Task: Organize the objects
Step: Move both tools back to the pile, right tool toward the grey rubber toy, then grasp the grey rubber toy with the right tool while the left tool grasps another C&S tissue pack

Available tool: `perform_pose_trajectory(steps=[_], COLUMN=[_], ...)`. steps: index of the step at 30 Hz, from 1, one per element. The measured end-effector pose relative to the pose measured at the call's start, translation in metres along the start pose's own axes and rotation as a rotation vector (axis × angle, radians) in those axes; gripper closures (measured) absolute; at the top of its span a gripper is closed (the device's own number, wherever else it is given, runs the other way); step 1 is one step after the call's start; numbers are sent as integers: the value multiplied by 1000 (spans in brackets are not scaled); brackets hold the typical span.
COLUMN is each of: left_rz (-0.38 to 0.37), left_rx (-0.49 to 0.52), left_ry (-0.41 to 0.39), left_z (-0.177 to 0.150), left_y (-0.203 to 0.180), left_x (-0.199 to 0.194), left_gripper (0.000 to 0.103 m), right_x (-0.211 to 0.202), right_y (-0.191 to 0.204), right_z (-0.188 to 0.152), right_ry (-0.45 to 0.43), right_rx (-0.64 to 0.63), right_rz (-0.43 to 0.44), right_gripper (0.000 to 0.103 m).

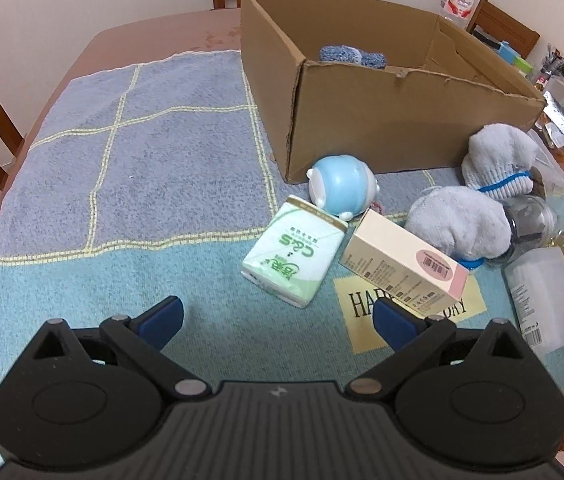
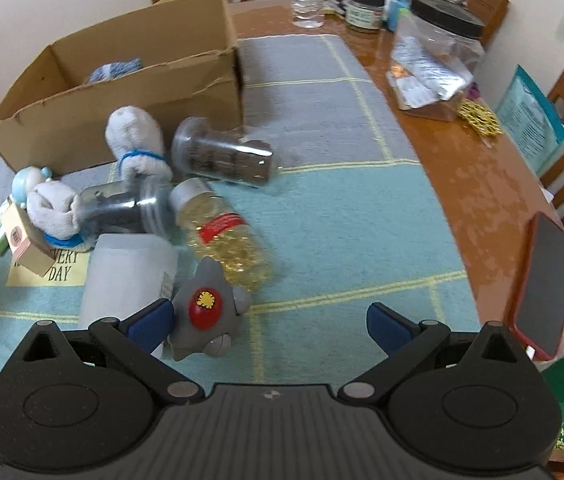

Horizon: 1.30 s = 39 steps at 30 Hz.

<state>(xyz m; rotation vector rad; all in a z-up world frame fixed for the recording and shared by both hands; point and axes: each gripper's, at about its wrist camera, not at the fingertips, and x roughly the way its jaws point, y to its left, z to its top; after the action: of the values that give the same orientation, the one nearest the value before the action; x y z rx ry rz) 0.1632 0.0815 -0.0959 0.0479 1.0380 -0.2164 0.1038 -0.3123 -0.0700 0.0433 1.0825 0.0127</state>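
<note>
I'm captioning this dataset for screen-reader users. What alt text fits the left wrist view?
The open left gripper hovers over a blue checked towel, facing a tissue pack, a small carton, a blue toy and rolled grey socks lying before an open cardboard box.

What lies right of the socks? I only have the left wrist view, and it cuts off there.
Observer: A bottle of yellow capsules, on its side.
Operator: Anything near the right hand-held gripper?
Observer: A grey toy sits against the left finger of the right hand-held gripper, which is open.
Operator: Is the table edge clear?
Observer: No, a phone in a red case lies there.
</note>
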Motion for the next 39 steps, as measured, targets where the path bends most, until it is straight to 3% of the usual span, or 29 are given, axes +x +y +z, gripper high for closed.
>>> perform_pose_trajectory(steps=[11,16,24,31,39], left_rz=[-9,-12,-1,67,169], left_rx=[17,44,55,59,35], left_ry=[8,15,31,32,4], left_z=[6,8,5,5,17], left_y=[-6,-10,-7,6,39], left_x=[6,9,20,32,37], left_gripper=[3,3,3,3,2], right_x=[7,16,19,45,53], right_y=[-50,-65,-34,-7,-5], right_z=[-12,-14,-24,-26,-24], right_ry=[-17,-3,15,24,25], right_rx=[129,198,178,77,46], right_rz=[-95,-44,107,48,17], right_gripper=[0,0,0,0,0])
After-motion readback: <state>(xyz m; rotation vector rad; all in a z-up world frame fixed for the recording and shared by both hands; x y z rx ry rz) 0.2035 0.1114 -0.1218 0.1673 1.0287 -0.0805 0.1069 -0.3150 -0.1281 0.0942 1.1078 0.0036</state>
